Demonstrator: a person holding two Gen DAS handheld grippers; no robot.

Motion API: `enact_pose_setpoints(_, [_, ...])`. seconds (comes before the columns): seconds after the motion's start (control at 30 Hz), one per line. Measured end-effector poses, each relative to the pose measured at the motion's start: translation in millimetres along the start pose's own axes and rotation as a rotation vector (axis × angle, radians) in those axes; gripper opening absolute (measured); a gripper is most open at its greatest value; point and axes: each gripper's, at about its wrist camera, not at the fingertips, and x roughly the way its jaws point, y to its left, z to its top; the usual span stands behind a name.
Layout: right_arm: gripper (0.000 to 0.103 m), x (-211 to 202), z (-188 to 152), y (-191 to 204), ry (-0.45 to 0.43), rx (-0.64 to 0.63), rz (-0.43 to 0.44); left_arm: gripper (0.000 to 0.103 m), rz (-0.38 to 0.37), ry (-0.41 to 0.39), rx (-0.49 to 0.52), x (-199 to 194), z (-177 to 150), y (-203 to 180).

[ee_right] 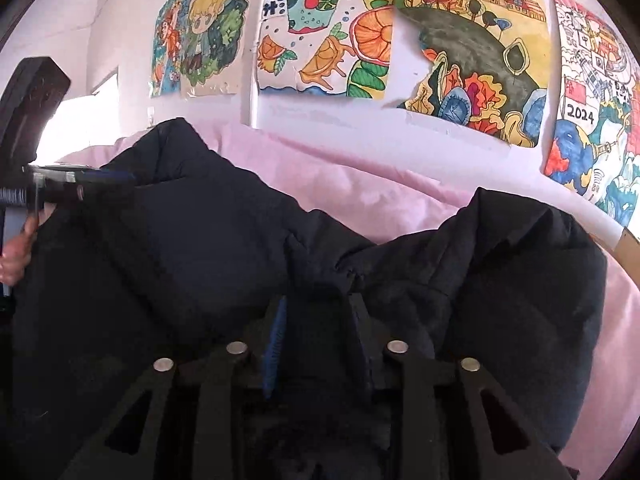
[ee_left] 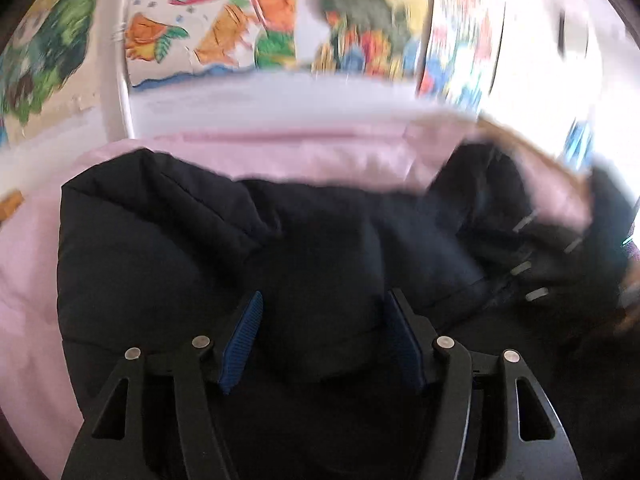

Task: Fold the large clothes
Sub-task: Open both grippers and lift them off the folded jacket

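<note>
A dark navy padded jacket point(ee_left: 168, 248) lies on a pink bed sheet point(ee_left: 280, 152). In the left wrist view my left gripper point(ee_left: 322, 304) has its jaws wide apart just over the jacket, with nothing pinched between its blue pads point(ee_left: 244, 336). The view is blurred. In the right wrist view the jacket point(ee_right: 200, 240) bunches up between the fingers of my right gripper point(ee_right: 318, 304), which is shut on a fold of it. The left gripper's body point(ee_right: 60, 184) shows at the left edge of that view, over the jacket.
The pink sheet point(ee_right: 360, 192) runs back to a white wall with several colourful drawings point(ee_right: 320, 40). A wooden bed edge point(ee_right: 628, 248) shows at the far right. The drawings also show in the left wrist view point(ee_left: 240, 20).
</note>
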Motion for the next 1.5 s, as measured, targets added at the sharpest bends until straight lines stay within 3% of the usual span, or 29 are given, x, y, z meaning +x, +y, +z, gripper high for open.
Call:
enact_pose_setpoints(0.07, [0.041,-5,-1,3,0.000,-0.016,0.007,0.059,0.007,0.014,-0.009,4,0,3])
enact_pose_setpoints(0.43, [0.043,6,-9,7,0.008,-0.049,-0.004,0.067,0.015,0.031,-0.004,7,-5,0])
enact_pose_setpoints(0.5, [0.048,2,-7,6,0.000,-0.036,0.015,0.074,0.017,0.026,0.003,3,-5,-3])
enact_pose_setpoints(0.53, [0.057,0,-6,6,-0.004,-0.033,0.026,0.079,0.025,0.025,0.008,0,-6,-5])
enact_pose_setpoints(0.63, [0.094,-12,-1,9,0.004,-0.036,0.060,0.088,0.073,0.027,0.058,-10,-7,-17])
enact_pose_setpoints(0.8, [0.096,-50,-1,26,0.006,-0.103,0.006,0.089,0.136,0.047,0.084,-36,-1,-34])
enact_pose_setpoints(0.83, [0.096,-58,-2,26,0.007,-0.095,-0.006,0.089,0.142,0.039,0.071,-48,1,-37])
enact_pose_setpoints(0.87, [0.096,-68,-2,25,0.005,-0.078,-0.020,0.089,0.117,0.150,0.060,-55,3,-38])
enact_pose_setpoints(1.07, [0.097,-144,12,-4,0.022,0.184,-0.048,0.089,0.119,0.128,-0.032,-141,26,-60])
enact_pose_setpoints(1.2, [0.103,-216,32,-6,0.024,0.339,-0.024,0.099,0.086,0.105,-0.031,-204,38,-94])
enact_pose_setpoints(1.27, [0.103,-243,46,2,0.044,0.340,-0.016,0.099,0.097,0.105,0.008,-230,44,-113])
enact_pose_setpoints(1.37, [0.103,-285,61,20,0.016,0.294,-0.014,0.100,0.097,0.037,0.028,-274,47,-137])
enact_pose_setpoints(1.5, [0.103,-329,65,51,0.007,0.241,0.007,0.100,0.095,-0.014,-0.024,-326,44,-156])
